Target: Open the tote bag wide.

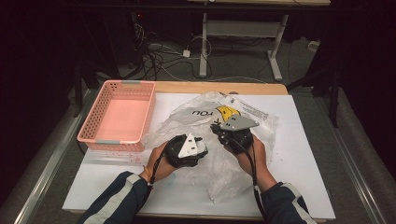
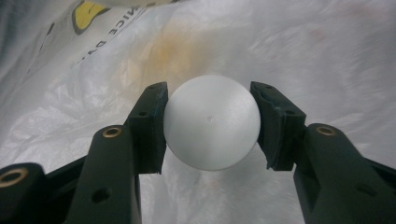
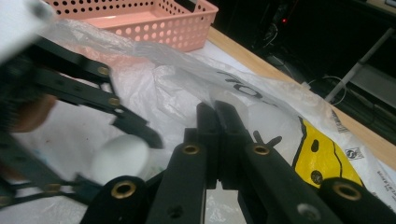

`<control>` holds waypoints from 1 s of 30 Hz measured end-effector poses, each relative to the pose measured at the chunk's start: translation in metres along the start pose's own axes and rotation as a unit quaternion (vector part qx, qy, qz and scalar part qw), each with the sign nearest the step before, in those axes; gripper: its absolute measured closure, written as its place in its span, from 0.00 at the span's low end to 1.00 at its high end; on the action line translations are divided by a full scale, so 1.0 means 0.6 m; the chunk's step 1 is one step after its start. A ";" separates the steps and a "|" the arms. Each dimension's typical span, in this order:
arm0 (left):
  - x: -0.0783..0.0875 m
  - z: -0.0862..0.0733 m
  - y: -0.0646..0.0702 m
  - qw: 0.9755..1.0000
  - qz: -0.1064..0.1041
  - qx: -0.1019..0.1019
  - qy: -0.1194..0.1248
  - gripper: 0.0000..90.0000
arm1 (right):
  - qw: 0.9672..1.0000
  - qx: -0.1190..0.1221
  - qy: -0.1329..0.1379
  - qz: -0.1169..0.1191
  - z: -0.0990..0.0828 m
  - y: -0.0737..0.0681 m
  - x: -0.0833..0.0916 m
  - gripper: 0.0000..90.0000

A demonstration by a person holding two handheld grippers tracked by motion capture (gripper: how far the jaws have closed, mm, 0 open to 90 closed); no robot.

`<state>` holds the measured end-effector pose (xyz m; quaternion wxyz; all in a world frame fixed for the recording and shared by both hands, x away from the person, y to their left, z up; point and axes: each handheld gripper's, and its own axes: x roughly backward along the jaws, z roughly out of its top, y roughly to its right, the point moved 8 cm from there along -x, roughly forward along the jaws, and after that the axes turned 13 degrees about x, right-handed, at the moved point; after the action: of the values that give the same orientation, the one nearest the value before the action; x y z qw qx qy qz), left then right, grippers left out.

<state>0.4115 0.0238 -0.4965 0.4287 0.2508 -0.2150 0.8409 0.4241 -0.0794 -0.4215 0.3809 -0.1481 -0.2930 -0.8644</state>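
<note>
White ball point(image 2: 212, 122) sits clamped in left tool point(image 2: 210, 126), apparently inside plastic bag point(image 1: 219, 154), near pink basket point(image 1: 140, 116).

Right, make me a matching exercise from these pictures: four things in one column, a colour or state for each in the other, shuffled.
Things:
1. white ball
2. pink basket
3. right gripper
4. plastic bag

States:
a. jaws shut on a fold of the bag
b. crumpled, printed with a yellow smiley
c. held between the left gripper's jaws
d. empty, at the table's left edge

Pairs: 1-c, 2-d, 3-a, 4-b
</note>
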 end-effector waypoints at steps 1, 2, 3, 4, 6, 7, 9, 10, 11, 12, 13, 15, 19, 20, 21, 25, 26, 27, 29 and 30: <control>-0.008 -0.002 -0.005 1.000 0.005 0.001 -0.003 0.54 | 1.000 0.001 -0.002 0.003 -0.001 -0.001 -0.001 1.00; -0.016 -0.003 -0.009 1.000 0.012 0.003 -0.006 0.54 | 1.000 0.001 -0.003 0.003 -0.002 -0.002 -0.003 1.00; -0.023 -0.005 -0.013 1.000 0.021 0.007 -0.008 0.54 | 1.000 0.001 -0.004 0.005 -0.004 -0.002 -0.003 1.00; -0.029 -0.007 -0.016 0.999 0.029 0.011 -0.010 0.54 | 1.000 0.004 -0.005 0.005 -0.004 -0.002 -0.004 1.00; -0.036 -0.011 -0.020 0.999 0.042 0.020 -0.015 0.52 | 1.000 0.003 -0.006 0.006 -0.006 -0.002 -0.005 1.00; -0.035 -0.010 -0.020 0.998 0.052 0.018 -0.013 0.47 | 1.000 0.002 -0.007 0.006 -0.007 -0.002 -0.005 1.00; -0.024 -0.004 -0.017 0.998 0.056 0.011 -0.004 0.42 | 1.000 0.006 -0.010 0.006 -0.009 -0.001 -0.005 1.00; -0.018 0.000 -0.013 0.998 0.056 0.012 0.004 0.40 | 1.000 0.002 -0.010 0.006 -0.010 -0.001 -0.005 1.00; -0.010 0.003 -0.009 0.998 0.053 0.012 0.010 0.39 | 1.000 0.002 -0.010 0.006 -0.011 -0.001 -0.005 1.00; -0.002 0.006 -0.004 0.999 0.049 0.006 0.013 0.38 | 1.000 0.004 -0.011 0.006 -0.012 -0.001 -0.006 1.00; 0.007 0.007 0.003 0.999 0.047 -0.004 0.015 0.38 | 1.000 0.003 -0.013 0.006 -0.014 -0.001 -0.006 1.00; 0.028 0.009 0.016 0.998 0.045 -0.026 0.020 0.35 | 1.000 0.004 -0.017 0.008 -0.017 -0.002 -0.007 1.00; 0.087 0.019 0.025 0.994 0.066 -0.062 0.054 0.31 | 1.000 0.007 -0.020 0.012 -0.019 -0.005 -0.008 1.00; 0.104 0.022 0.021 0.993 0.073 -0.060 0.065 0.31 | 1.000 0.007 -0.021 0.012 -0.020 -0.005 -0.008 1.00; 0.121 0.023 0.015 0.992 0.079 -0.055 0.076 0.28 | 1.000 0.008 -0.022 0.012 -0.020 -0.006 -0.007 1.00; 0.177 0.007 -0.025 0.990 0.107 -0.019 0.086 0.27 | 0.999 0.012 -0.025 0.019 -0.024 -0.009 -0.003 1.00; 0.185 -0.003 -0.037 0.990 0.113 -0.004 0.081 0.25 | 0.999 0.014 -0.026 0.022 -0.025 -0.010 -0.002 1.00; 0.190 -0.015 -0.049 0.990 0.119 0.010 0.074 0.25 | 0.999 0.016 -0.028 0.021 -0.026 -0.011 -0.001 1.00; 0.191 -0.040 -0.067 0.991 0.120 0.033 0.049 0.25 | 0.999 0.015 -0.027 0.023 -0.027 -0.012 0.003 1.00; 0.188 -0.052 -0.074 0.991 0.122 0.040 0.037 0.25 | 0.999 0.015 -0.026 0.026 -0.026 -0.013 0.005 1.00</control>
<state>0.3837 0.1352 -0.4460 0.3199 0.2086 -0.1941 0.9036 0.4157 -0.0868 -0.4352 0.3977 -0.1723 -0.3116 -0.8456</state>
